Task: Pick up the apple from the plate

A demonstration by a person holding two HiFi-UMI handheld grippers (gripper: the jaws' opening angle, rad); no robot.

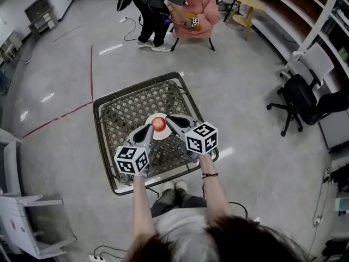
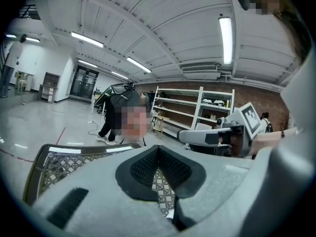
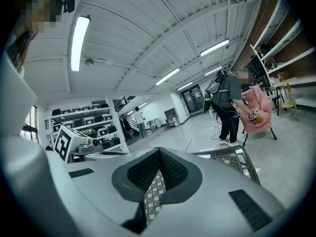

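Observation:
A red apple (image 1: 158,123) sits on a white plate (image 1: 151,117) in the middle of a metal mesh table (image 1: 117,109). My left gripper (image 1: 148,129) (image 2: 158,149) reaches in from the near left, its tip just left of and below the apple; its pads meet with nothing between them. From the near right my right gripper (image 1: 169,118) (image 3: 159,152) comes in with its tip right beside the apple, jaws likewise closed and empty. Neither gripper view shows the apple; only mesh shows through the gaps behind the pads.
A person stands beyond the table by a pink armchair (image 1: 197,7). A black office chair (image 1: 299,100) is at the right, a white chair (image 1: 24,217) at the near left. Shelving (image 2: 192,110) lines the far wall. The table's rim (image 1: 158,179) lies close to my feet.

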